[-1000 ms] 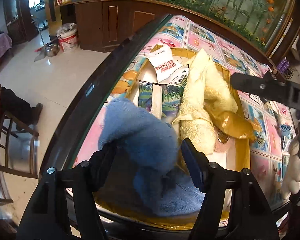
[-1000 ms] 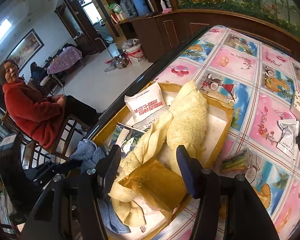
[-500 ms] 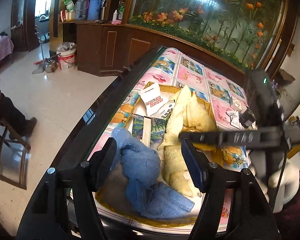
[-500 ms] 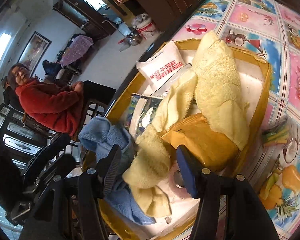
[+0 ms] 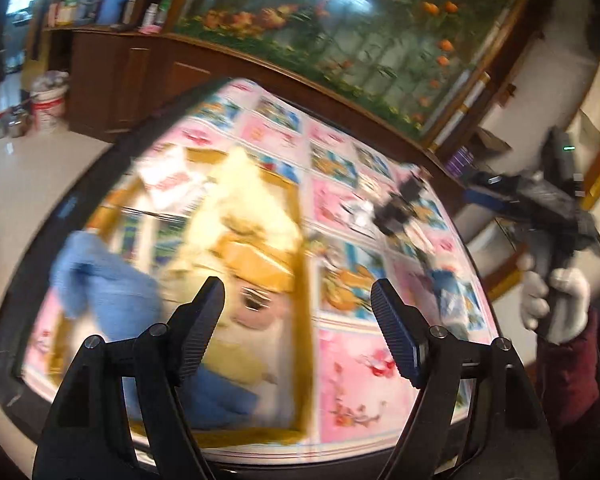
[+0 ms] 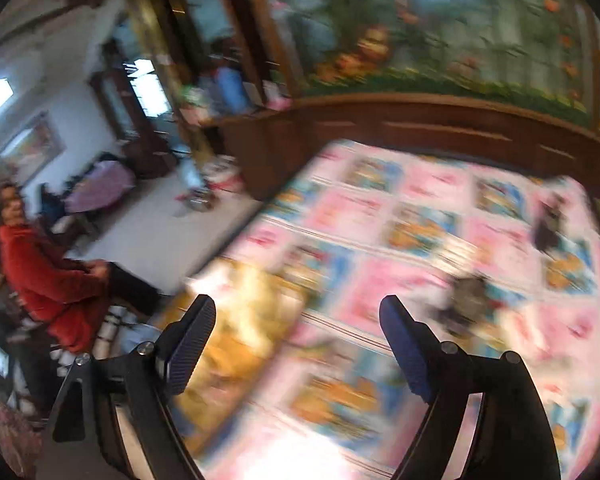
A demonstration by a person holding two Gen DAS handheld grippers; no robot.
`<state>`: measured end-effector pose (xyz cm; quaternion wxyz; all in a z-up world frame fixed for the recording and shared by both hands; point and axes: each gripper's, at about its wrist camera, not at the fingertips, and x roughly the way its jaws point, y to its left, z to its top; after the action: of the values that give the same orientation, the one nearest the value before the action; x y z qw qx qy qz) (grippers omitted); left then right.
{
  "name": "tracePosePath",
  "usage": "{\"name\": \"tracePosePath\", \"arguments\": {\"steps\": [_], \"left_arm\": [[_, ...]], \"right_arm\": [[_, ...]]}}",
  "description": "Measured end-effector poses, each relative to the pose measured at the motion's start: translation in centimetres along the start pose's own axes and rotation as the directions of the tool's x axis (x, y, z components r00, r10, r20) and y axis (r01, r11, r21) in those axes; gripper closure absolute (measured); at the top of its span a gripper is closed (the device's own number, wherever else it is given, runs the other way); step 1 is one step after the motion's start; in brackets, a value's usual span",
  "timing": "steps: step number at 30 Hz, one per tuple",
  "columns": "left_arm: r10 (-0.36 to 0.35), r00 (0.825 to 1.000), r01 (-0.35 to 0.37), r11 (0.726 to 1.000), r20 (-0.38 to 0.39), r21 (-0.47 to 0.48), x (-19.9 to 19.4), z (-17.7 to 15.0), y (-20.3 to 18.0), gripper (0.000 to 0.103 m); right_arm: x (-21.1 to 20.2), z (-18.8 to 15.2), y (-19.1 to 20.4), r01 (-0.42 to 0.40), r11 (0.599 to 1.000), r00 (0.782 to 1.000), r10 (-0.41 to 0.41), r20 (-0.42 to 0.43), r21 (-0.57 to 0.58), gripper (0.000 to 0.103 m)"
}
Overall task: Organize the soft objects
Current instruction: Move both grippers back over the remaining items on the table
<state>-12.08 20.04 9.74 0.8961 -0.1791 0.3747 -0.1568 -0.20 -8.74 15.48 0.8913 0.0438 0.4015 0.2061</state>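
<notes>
A yellow tray [image 5: 306, 320] on the patterned table holds a blue towel [image 5: 104, 284], a pale yellow towel [image 5: 240, 200], a shiny yellow bag [image 5: 256, 260] and white packets [image 5: 168, 176]. My left gripper [image 5: 296, 308] is open and empty, raised above the tray's right side. My right gripper [image 6: 296, 332] is open and empty, held high over the table; it also shows at the right of the left wrist view [image 5: 540, 200] in a white-gloved hand. The right wrist view is blurred; the tray [image 6: 240, 320] shows at lower left.
Small packets and dark items [image 5: 400, 212] lie on the tablecloth [image 5: 360, 380] right of the tray. A wooden cabinet [image 5: 120, 80] and flower mural stand behind. A person in red [image 6: 48, 284] sits left of the table. A bucket [image 5: 48, 100] stands on the floor.
Both grippers have lifted away from the tray and swung right. The left gripper has let go of the blue towel, which lies in the tray. Both views are now motion-blurred.
</notes>
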Motion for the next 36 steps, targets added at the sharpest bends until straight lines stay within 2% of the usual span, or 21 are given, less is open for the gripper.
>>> {"name": "tracePosePath", "arguments": {"steps": [3,7,11,14,16,17,19,20,21,23,25,27,30,33,34,36], "left_arm": [[-0.007,0.999,0.011,0.997,-0.05,0.073,1.7,-0.7,-3.0,0.026],[0.023,0.995,-0.01,0.991,-0.097,0.134,2.9,-1.5,-5.3,0.026],[0.037,0.993,-0.018,0.986,-0.115,0.164,3.3,-2.0,-6.1,0.026],[0.049,0.99,-0.028,0.988,-0.135,0.154,4.5,-2.0,-6.1,0.026],[0.052,0.989,-0.034,0.991,-0.136,0.131,5.1,-2.0,-6.1,0.026],[0.054,0.989,-0.038,0.992,-0.136,0.122,5.2,-2.0,-6.3,0.026],[0.061,0.989,-0.045,0.992,-0.132,0.12,4.8,-1.9,-6.7,0.026],[0.072,0.99,-0.056,0.99,-0.125,0.127,4.4,-1.9,-6.9,0.026],[0.083,0.989,-0.067,0.988,-0.119,0.136,4.0,-1.9,-7.1,0.026],[0.098,0.989,-0.08,0.986,-0.115,0.148,3.6,-2.0,-7.2,0.026],[0.111,0.985,-0.091,0.984,-0.13,0.155,4.0,-2.2,-7.1,0.026],[0.127,0.979,-0.101,0.982,-0.161,0.16,5.0,-2.5,-7.2,0.026],[0.103,0.976,-0.073,0.984,-0.19,0.161,6.3,-2.9,-7.9,0.026],[0.094,0.972,-0.056,0.982,-0.214,0.179,7.4,-3.4,-9.0,0.026],[0.087,0.971,-0.047,0.983,-0.222,0.18,7.7,-3.6,-9.2,0.026],[0.079,0.969,-0.04,0.984,-0.232,0.172,7.9,-3.8,-9.4,0.026]], "right_arm": [[1.5,-1.9,-6.4,0.102,0.988,0.992,-0.093,-0.09,0.112,0.019],[2.6,-4.0,-10.4,0.169,0.972,0.979,-0.146,-0.144,0.162,0.02],[2.0,-5.8,-15.1,0.255,0.935,0.962,-0.219,-0.164,0.246,0.019],[1.9,-4.9,-17.5,0.281,0.904,0.955,-0.229,-0.19,0.321,0.02],[2.9,-3.2,-16.1,0.234,0.928,0.962,-0.179,-0.205,0.29,0.021],[4.0,-2.3,-14.5,0.186,0.949,0.965,-0.127,-0.23,0.253,0.021],[6.1,-1.0,-10.5,0.005,0.98,0.96,0.051,-0.274,0.198,0.021],[6.5,-0.5,-8.3,-0.104,0.979,0.947,0.152,-0.283,0.176,0.021],[6.5,-0.2,-7.0,-0.171,0.972,0.937,0.211,-0.28,0.159,0.022],[5.4,0.2,-5.8,-0.238,0.963,0.934,0.263,-0.243,0.129,0.022],[4.2,-0.3,-7.0,-0.175,0.978,0.958,0.196,-0.21,0.117,0.022],[3.6,-1.6,-9.4,-0.019,0.995,0.979,0.039,-0.202,0.098,0.022],[2.7,-4.5,-12.6,0.13,0.989,0.969,-0.113,-0.22,0.065,0.022],[3.3,-6.6,-14.4,0.278,0.961,0.936,-0.268,-0.229,0.011,0.021],[3.8,-6.8,-14.8,0.276,0.961,0.931,-0.263,-0.253,0.017,0.021],[6.0,-7.7,-14.6,0.193,0.98,0.928,-0.165,-0.334,0.051,0.021]]}}
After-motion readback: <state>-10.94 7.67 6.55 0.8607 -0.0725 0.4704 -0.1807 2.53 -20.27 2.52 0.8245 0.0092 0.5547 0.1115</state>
